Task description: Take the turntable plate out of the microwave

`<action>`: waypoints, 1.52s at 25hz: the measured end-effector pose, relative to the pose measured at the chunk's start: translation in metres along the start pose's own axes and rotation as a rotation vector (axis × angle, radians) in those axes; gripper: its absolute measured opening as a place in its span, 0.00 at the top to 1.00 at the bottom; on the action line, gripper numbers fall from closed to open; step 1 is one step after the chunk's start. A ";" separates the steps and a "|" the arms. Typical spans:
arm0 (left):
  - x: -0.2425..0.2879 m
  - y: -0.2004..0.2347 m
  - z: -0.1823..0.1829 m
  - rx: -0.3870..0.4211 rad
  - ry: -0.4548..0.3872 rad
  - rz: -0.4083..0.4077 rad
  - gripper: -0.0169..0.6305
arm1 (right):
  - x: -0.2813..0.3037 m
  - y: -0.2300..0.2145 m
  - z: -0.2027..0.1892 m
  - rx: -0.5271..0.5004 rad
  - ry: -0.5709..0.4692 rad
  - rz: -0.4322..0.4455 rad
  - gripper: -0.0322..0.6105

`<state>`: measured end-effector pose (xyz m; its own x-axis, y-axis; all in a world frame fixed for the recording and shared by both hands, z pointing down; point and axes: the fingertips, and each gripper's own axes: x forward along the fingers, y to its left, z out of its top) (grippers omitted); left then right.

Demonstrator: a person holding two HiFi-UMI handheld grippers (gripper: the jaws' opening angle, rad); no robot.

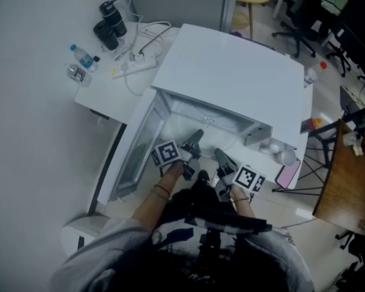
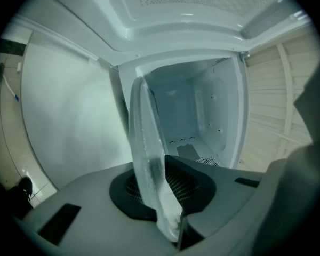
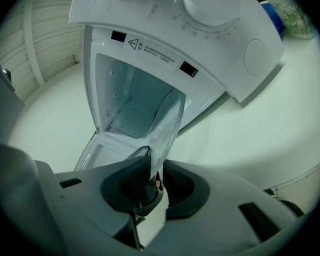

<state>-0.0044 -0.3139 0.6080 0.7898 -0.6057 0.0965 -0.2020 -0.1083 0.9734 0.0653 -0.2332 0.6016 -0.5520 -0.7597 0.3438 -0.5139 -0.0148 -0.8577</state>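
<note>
Where the microwave (image 1: 231, 78) gapes, left gripper (image 2: 161, 193) and right gripper (image 3: 154, 179) clamp its turntable plate (image 2: 144, 137)

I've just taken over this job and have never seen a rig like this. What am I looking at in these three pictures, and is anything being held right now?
There is no robot here: a person holds a hand tool with a two-fingered claw in each hand. The top-down picture comes from a camera on the person's head. It shows a white microwave with its door open, on a white table. A power strip, a water bottle and a black flask lie beside it. The other two pictures come from cameras riding on the tools, each looking along its own claw into the oven. The left claw is closed on the rim of the glass turntable plate, seen edge-on. The right claw has the same plate between its pads and appears to pinch it too.
</note>
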 end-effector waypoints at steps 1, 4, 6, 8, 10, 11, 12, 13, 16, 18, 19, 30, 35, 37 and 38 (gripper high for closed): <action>-0.001 -0.001 -0.002 -0.009 0.002 -0.005 0.92 | -0.001 -0.001 0.000 -0.016 0.008 -0.004 0.82; -0.006 -0.004 -0.007 0.015 0.015 -0.002 0.92 | -0.002 -0.002 -0.002 -0.038 0.027 0.019 0.80; -0.011 -0.008 -0.005 0.065 0.022 0.008 0.92 | -0.006 -0.002 0.000 -0.044 0.021 0.035 0.78; -0.016 -0.011 -0.003 0.082 0.026 0.020 0.92 | -0.009 0.000 0.005 -0.058 0.004 0.053 0.77; -0.020 -0.016 -0.003 0.069 0.031 0.021 0.92 | -0.010 -0.005 0.013 -0.074 -0.011 0.046 0.74; -0.022 -0.017 -0.003 0.067 0.040 0.027 0.92 | -0.009 -0.008 0.017 -0.064 -0.019 0.049 0.72; -0.025 -0.018 -0.004 0.072 0.052 0.032 0.92 | -0.009 -0.010 0.021 -0.047 -0.027 0.052 0.72; -0.027 -0.020 -0.005 0.079 0.065 0.029 0.92 | -0.009 -0.015 0.024 -0.030 -0.034 0.045 0.72; -0.032 -0.032 -0.015 0.064 0.099 -0.028 0.92 | -0.009 -0.026 0.031 -0.001 -0.053 0.017 0.72; -0.039 -0.036 -0.021 0.083 0.126 -0.031 0.92 | -0.008 -0.025 0.030 -0.009 -0.048 0.017 0.72; -0.043 -0.035 -0.024 0.096 0.139 -0.014 0.92 | -0.007 -0.023 0.028 -0.019 -0.040 0.018 0.72; -0.065 -0.084 -0.028 0.034 0.096 -0.173 0.92 | -0.013 0.041 0.028 0.029 -0.112 0.291 0.82; -0.081 -0.097 -0.030 0.046 0.081 -0.205 0.91 | -0.027 0.056 0.024 -0.043 -0.128 0.256 0.82; -0.089 -0.102 -0.034 0.051 0.086 -0.214 0.91 | -0.034 0.059 0.018 -0.054 -0.134 0.246 0.82; -0.092 -0.104 -0.037 0.058 0.091 -0.216 0.91 | -0.038 0.061 0.015 -0.053 -0.141 0.247 0.82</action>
<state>-0.0349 -0.2175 0.5051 0.8665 -0.4907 -0.0914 -0.0538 -0.2739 0.9603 0.0644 -0.2149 0.5304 -0.5702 -0.8187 0.0670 -0.4106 0.2134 -0.8865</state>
